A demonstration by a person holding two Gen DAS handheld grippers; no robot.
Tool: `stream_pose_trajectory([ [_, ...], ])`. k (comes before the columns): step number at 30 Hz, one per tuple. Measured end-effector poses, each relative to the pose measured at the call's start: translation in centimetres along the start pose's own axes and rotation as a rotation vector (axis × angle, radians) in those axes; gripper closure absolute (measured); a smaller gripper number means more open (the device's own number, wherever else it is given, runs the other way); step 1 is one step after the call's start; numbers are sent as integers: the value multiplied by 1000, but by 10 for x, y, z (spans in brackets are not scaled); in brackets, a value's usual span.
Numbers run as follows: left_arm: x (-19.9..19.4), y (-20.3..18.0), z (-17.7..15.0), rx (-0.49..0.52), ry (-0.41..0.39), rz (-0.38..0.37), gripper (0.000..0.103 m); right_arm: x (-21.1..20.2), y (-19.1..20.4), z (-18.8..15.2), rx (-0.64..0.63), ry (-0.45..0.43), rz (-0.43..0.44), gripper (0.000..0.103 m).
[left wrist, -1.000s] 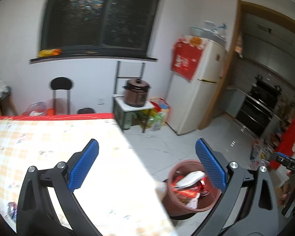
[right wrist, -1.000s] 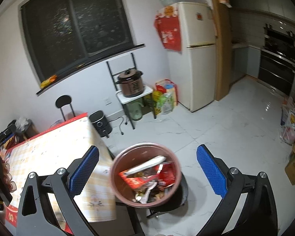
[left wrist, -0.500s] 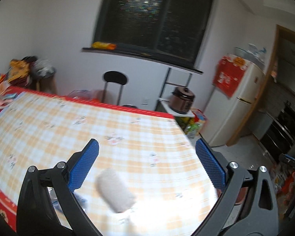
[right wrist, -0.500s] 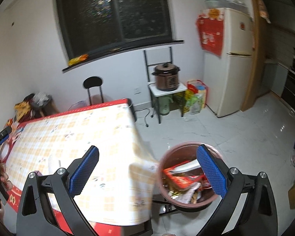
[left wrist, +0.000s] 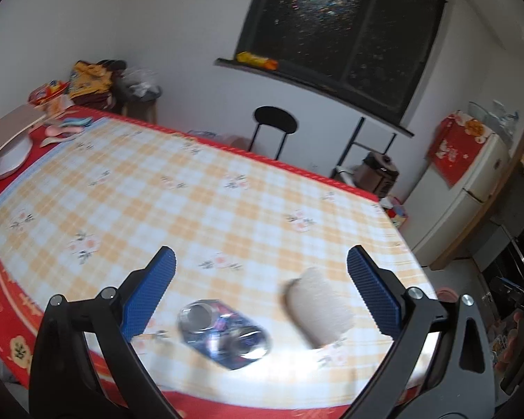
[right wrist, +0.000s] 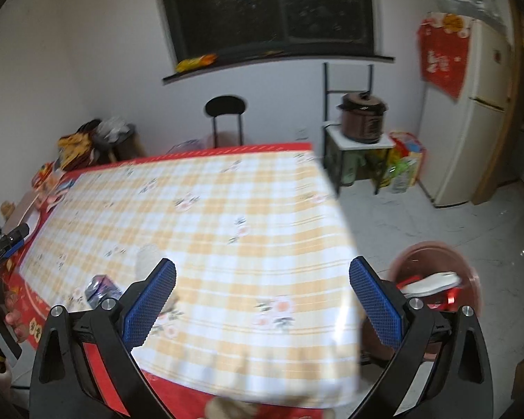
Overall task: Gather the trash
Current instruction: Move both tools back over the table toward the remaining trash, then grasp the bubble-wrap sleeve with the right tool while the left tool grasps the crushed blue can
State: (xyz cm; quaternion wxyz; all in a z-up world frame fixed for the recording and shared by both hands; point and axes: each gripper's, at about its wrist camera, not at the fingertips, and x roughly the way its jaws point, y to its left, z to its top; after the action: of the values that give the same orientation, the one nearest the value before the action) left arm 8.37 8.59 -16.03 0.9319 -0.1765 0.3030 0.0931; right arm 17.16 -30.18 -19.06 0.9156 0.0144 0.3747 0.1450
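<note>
A crushed drink can is seen lying on its side on the checked tablecloth, near the table's front edge; its silvery body is dented, a purple and blue print shows on the flank, and one round end is turned toward the left wrist camera. Just to its right, apart from it, a pale, crumpled wad is found, blurred so that its material cannot be told. The left gripper is held above both, its blue-padded jaws spread wide with nothing between them. The right gripper is likewise held wide apart and empty over the table's near corner. In the right wrist view the can is partly hidden behind the left finger. A reddish-brown bin stands on the floor beside the table, with red wrappers and a white piece lying inside it.
</note>
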Motion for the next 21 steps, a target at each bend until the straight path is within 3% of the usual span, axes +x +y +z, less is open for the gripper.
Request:
stream_pose_trajectory([
  [8, 10, 56, -23, -32, 81, 40, 6, 71, 71, -16, -74, 115, 104, 5],
  [17, 34, 76, -57, -33, 180, 29, 7, 161, 132, -32, -138, 219, 188, 5],
  [21, 51, 80, -69, -10, 224, 15, 7, 192, 149, -42, -177, 278, 176, 17],
])
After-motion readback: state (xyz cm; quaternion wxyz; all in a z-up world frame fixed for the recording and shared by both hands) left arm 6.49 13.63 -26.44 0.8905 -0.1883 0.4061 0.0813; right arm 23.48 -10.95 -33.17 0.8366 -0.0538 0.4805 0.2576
